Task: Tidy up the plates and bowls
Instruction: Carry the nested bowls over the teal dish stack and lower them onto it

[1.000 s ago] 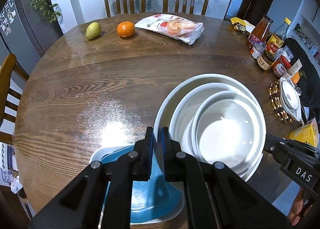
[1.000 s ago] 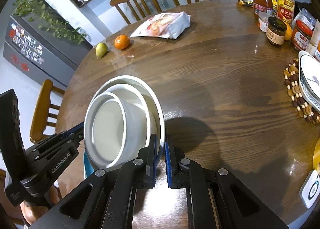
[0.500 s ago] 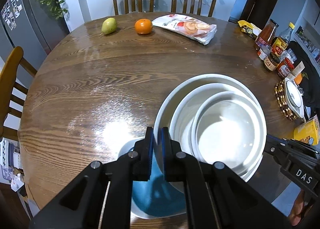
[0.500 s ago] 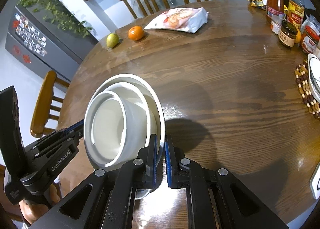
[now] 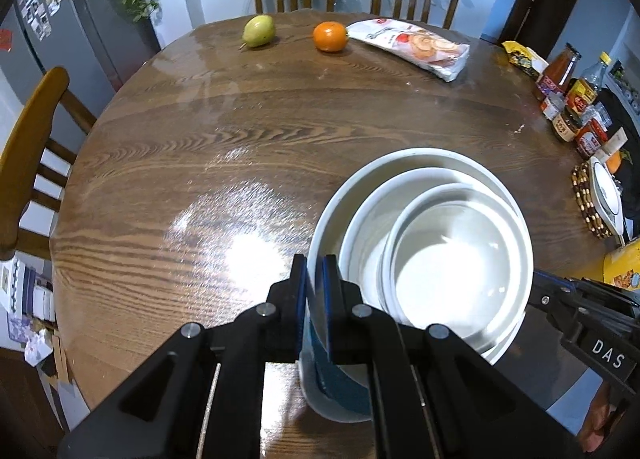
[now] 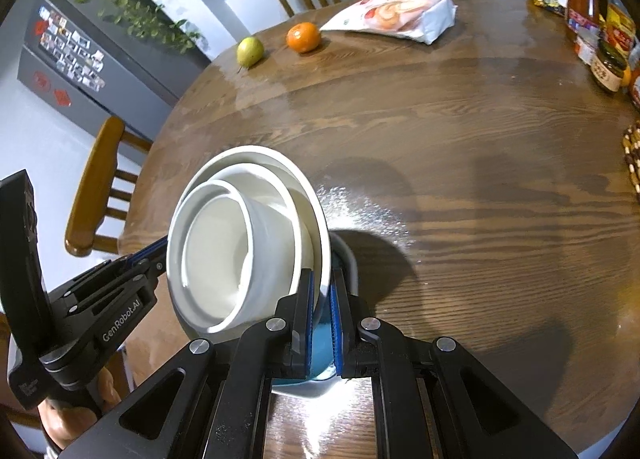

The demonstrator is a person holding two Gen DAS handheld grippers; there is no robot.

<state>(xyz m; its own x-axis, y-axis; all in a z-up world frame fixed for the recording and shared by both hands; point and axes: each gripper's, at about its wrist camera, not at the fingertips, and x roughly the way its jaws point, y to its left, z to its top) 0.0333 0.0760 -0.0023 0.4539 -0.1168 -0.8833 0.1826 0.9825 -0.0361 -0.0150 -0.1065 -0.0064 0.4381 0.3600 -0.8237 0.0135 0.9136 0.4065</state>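
Note:
Three nested white bowls (image 5: 440, 255) hang tilted above the wooden table (image 5: 208, 163), held from both sides. My left gripper (image 5: 315, 273) is shut on the left rim of the largest bowl. My right gripper (image 6: 322, 291) is shut on the opposite rim of the same stack (image 6: 240, 247). Each gripper shows in the other's view, the right one (image 5: 560, 307) at the stack's right, the left one (image 6: 136, 263) at its left. Directly below the stack a blue dish (image 5: 344, 391) lies in a white plate (image 6: 350, 259), mostly hidden by the bowls and fingers.
A pear (image 5: 259, 31), an orange (image 5: 330, 36) and a snack bag (image 5: 412, 47) lie at the table's far side. Sauce bottles and jars (image 5: 568, 99) line the right edge, near a beaded trivet (image 5: 586, 203) bearing a plate. Wooden chairs (image 5: 24, 147) surround the table.
Both grippers carried the bowl stack to the left across the table. The blue dish, earlier showing to the left of the stack, now lies almost wholly beneath it.

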